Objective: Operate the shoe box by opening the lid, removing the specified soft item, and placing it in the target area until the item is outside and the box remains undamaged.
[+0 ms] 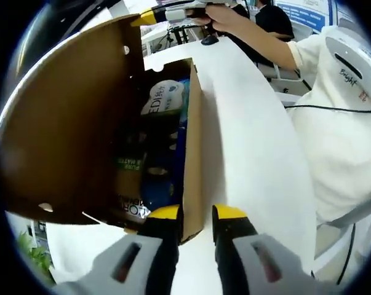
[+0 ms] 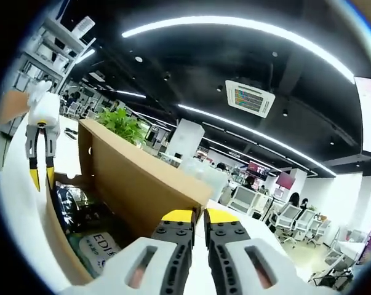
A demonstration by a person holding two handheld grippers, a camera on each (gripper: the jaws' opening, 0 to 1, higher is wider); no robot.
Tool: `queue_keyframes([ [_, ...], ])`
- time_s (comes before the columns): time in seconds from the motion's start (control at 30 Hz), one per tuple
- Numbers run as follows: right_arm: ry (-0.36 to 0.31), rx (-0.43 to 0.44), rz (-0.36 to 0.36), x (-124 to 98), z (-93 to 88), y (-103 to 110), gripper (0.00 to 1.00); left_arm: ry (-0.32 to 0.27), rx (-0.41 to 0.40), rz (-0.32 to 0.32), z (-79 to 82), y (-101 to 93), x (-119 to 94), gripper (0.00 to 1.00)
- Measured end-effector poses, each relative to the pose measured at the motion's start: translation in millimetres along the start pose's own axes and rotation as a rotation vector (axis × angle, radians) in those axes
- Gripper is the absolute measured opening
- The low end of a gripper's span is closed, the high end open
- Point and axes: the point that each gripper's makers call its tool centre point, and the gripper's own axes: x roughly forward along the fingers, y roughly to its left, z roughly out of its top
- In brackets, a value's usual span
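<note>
1. The shoe box [image 1: 194, 153] stands on a white table [image 1: 253, 160], its brown cardboard lid [image 1: 68, 117] swung up and open.
2. In the left gripper view, the left gripper [image 1: 197, 216] sits at the near end of the shoe box, its yellow-tipped jaws close together astride the corner of the box's side wall; whether they actually pinch the wall cannot be told.
3. Inside the shoe box lie several packed items: a white soft pack with dark lettering [image 1: 162, 98] towards the far end, and dark blue and green packets [image 1: 157, 178] nearer the left gripper (their exact kinds are hard to make out).
4. At the far end of the shoe box, a person's hand [image 1: 225, 18] holds the right gripper [image 1: 149, 16] against the top edge of the lid.
5. In the right gripper view, the right gripper [image 2: 198, 216] has its jaws pressed nearly together on the lid's [image 2: 142, 178] top edge.
6. In that view, the white soft pack [image 2: 102, 246] lies inside the shoe box [image 2: 65, 252], and the left gripper [image 2: 41, 178] hangs at the box's far end.
</note>
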Motion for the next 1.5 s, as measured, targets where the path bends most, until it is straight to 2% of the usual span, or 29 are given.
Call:
queue_keyframes([
  [0.2, -0.018, -0.041, 0.005, 3, 1.0, -2, 0.04, 0.032, 0.013, 0.018, -1.8, 5.9, 3, 0.09],
  [0.33, -0.020, 0.015, 0.022, 7, 2.5, -5, 0.04, 0.037, 0.022, 0.015, -2.3, 7.4, 4, 0.06],
  [0.4, 0.003, 0.048, 0.035, 12, 3.6, -7, 0.04, 0.037, 0.038, 0.010, -2.4, 6.7, 4, 0.06],
  [0.53, 0.041, 0.061, 0.058, 18, 4.3, -9, 0.04, 0.036, 0.043, 0.010, -2.3, 6.2, 4, 0.05],
  [0.6, 0.073, 0.012, 0.087, 21, 3.0, -10, 0.04, 0.038, 0.046, 0.010, -2.4, 6.0, 4, 0.05],
  [0.63, 0.087, 0.032, 0.091, 22, 3.6, -10, 0.04, 0.043, 0.046, 0.011, -2.4, 5.6, 4, 0.05],
  [0.73, 0.127, 0.001, 0.107, 26, 4.2, -10, 0.04, 0.052, 0.053, 0.010, -2.4, 5.5, 4, 0.04],
  [1.07, 0.160, -0.004, 0.155, 36, 3.4, -16, 0.04, 0.071, 0.012, -0.026, -3.0, 5.2, 4, 0.03],
  [1.17, 0.170, 0.034, 0.182, 38, 3.0, -18, 0.04, 0.073, 0.020, -0.030, -3.0, 4.4, 4, 0.03],
  [1.33, 0.192, 0.045, 0.204, 45, 3.1, -19, 0.04, 0.076, 0.035, -0.018, -2.7, 4.1, 4, 0.03],
  [1.5, 0.224, 0.105, 0.222, 56, 1.1, -23, 0.04, 0.074, 0.037, -0.007, -2.4, 5.1, 4, 0.03],
])
